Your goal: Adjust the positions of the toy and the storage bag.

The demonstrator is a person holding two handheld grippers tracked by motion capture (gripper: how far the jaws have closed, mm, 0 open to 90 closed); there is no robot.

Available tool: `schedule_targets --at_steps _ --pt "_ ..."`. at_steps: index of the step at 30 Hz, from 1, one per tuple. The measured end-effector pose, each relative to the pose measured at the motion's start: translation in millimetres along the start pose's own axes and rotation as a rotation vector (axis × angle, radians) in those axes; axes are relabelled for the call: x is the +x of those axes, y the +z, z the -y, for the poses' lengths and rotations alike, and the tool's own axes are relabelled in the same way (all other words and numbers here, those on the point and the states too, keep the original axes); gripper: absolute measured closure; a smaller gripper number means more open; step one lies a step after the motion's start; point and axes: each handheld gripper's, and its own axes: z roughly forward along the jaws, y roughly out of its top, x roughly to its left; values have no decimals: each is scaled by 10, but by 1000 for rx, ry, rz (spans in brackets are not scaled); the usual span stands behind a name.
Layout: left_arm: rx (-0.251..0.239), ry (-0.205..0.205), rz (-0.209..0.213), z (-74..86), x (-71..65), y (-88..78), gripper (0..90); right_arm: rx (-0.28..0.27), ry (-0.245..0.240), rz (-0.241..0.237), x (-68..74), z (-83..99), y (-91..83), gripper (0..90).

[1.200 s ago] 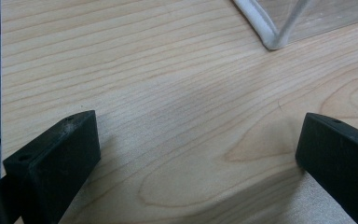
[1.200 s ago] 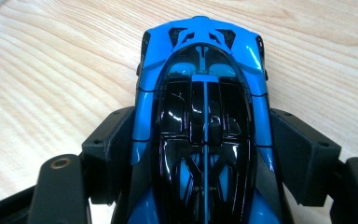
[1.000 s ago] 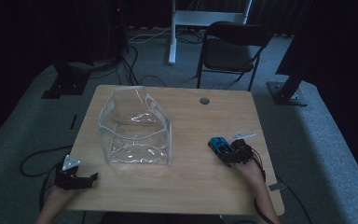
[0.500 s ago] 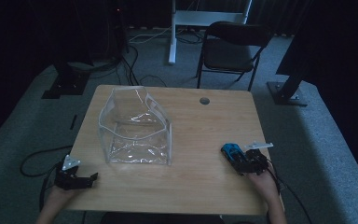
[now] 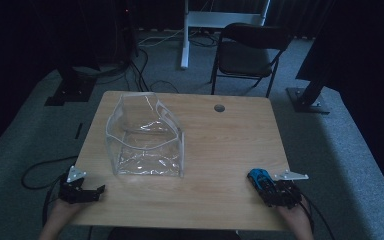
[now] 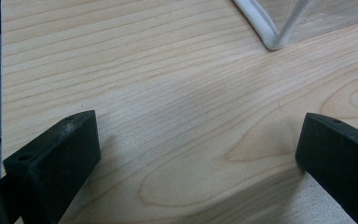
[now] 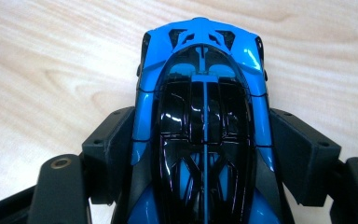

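One glossy blue-and-black toy car sat pinched between the pads of the right gripper, near the front right corner of the pale wooden table. The jaws pressed its flanks about midway along, its nose pointing away from the hand. Well apart to the left stood an open-topped clear plastic pouch, probably the car's destination. Doing this well would mean lifting high enough to clear the pouch's floppy rim, then lowering inside before letting go. The left gripper, spread wide and empty, rested at the front left edge, near enough to steady the pouch.
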Motion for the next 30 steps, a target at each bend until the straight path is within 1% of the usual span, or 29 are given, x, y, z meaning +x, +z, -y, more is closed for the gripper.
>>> schedule_targets --at_steps 2,6,7,8,11,12,13,16,17,18,23,25,27,29,30 --pt "0 0 0 0 0 0 2 -6 7 -8 11 59 -46 269" --pt "2 1 0 0 1 -1 2 -10 18 3 22 118 -109 269" --pt "2 1 0 0 1 -1 2 -21 36 1 25 163 -150 269" --pt "2 1 0 0 1 -1 2 -21 35 5 28 176 -152 269" --pt "1 1 0 0 1 -1 2 -11 37 12 41 209 -142 269" --pt "1 2 1 0 2 -1 2 -1 36 16 59 248 -123 269" --pt "1 1 0 0 1 -1 2 5 37 9 62 257 -117 269" --pt "2 2 0 0 2 -1 2 1 37 11 86 277 -101 269" --pt "1 1 0 0 1 -1 2 2 38 5 95 282 -90 269" --pt "1 1 0 0 1 -1 2 -2 40 16 116 282 -80 269" --pt "1 0 0 0 0 -1 2 -2 27 34 158 286 -71 268" --pt "1 0 -1 -1 -1 -1 2 -10 37 36 165 311 -61 266" --pt "0 -1 -1 0 -1 0 2 -20 63 28 159 334 -50 265" --pt "0 -1 -1 0 -1 0 2 -15 62 30 162 338 -43 265" --pt "2 -2 -3 -1 -3 -1 2 -6 48 42 178 335 -36 262"
